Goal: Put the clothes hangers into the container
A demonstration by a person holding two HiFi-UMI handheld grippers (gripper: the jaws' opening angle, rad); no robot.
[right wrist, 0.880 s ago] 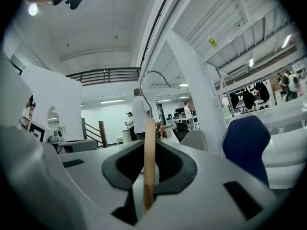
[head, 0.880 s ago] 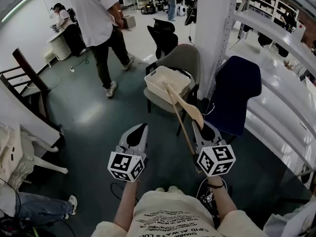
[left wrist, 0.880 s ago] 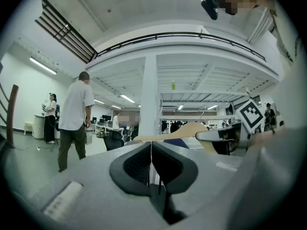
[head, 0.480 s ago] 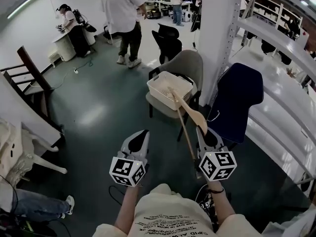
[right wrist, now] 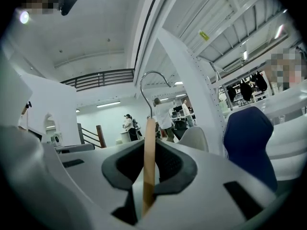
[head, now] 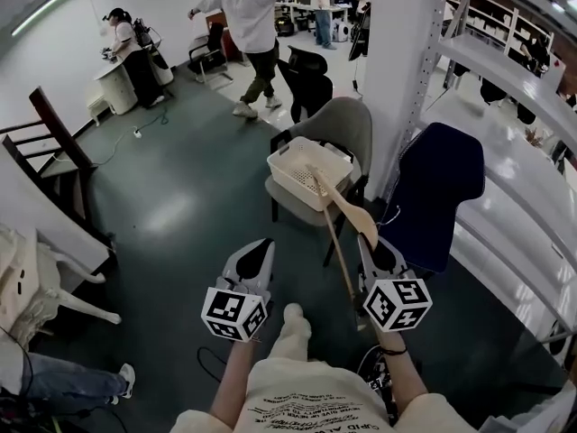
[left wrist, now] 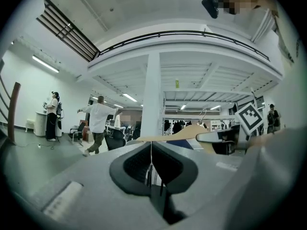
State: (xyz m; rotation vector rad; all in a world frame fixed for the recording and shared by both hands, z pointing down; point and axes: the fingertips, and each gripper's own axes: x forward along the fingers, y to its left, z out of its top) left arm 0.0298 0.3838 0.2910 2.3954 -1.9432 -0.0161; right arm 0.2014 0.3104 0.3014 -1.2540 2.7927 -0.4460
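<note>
While the right gripper [head: 370, 244] pinches the flat wooden body of a clothes hanger [head: 352, 213] between its jaws, the container, a white slatted basket [head: 287, 156], sits on the seat of a grey chair [head: 344, 120] ahead of the person. Seen from the head view, the hanger slants up from the jaws toward the basket, and its far end lies over the basket's near rim; it may be touching the rim, though the view is too coarse to tell. In the right gripper view the wood [right wrist: 149, 145] stands upright in the gap of the jaws [right wrist: 149, 163], with its metal hook [right wrist: 152, 79] curving above.

The left gripper [head: 258, 249] hangs on the near side of the basket, to the left of the hanger. Its jaws are pressed together with only a thin seam between them [left wrist: 151, 156] and carry nothing.

A navy chair [head: 439, 186] stands just right of the basket, a white pillar [head: 403, 57] rises behind it, and a person in a white shirt [head: 252, 12] is well beyond it.
</note>
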